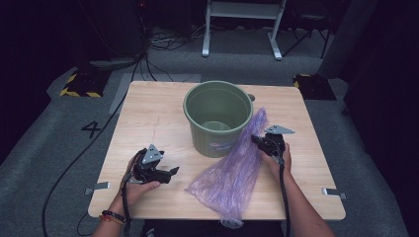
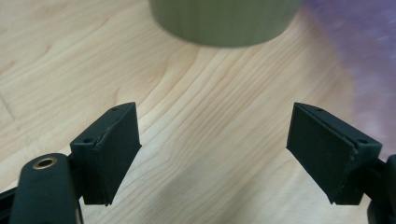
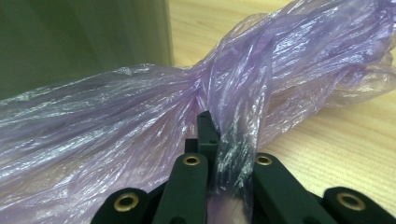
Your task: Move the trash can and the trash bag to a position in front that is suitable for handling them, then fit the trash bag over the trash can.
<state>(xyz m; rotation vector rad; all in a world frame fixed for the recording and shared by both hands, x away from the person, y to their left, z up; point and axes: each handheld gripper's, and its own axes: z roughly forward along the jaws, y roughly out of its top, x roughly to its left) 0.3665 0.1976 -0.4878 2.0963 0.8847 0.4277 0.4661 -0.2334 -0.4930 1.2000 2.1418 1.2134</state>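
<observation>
A green plastic bucket [image 1: 218, 117] stands upright on the wooden table [image 1: 148, 113], a little behind its middle. A crumpled purple plastic bag [image 1: 232, 173] stretches from the bucket's right side down to the table's front edge. My right gripper [image 1: 256, 139] is shut on the bag's upper end, right of the bucket. In the right gripper view the film [image 3: 116, 121] is pinched between the closed jaws of this gripper [image 3: 219, 135], with the bucket wall [image 3: 79, 42] at left. My left gripper [image 1: 173, 172] stands open at the front left, holding nothing. Its jaws [image 2: 215, 149] point toward the bucket base [image 2: 224, 21] and the bag [image 2: 369, 56].
Metal clamps sit at the table's front left [image 1: 96, 188] and front right [image 1: 333, 192] edges. Bare wood lies left of the bucket. A white frame [image 1: 242, 24] and cables [image 1: 158, 44] are on the grey floor behind the table.
</observation>
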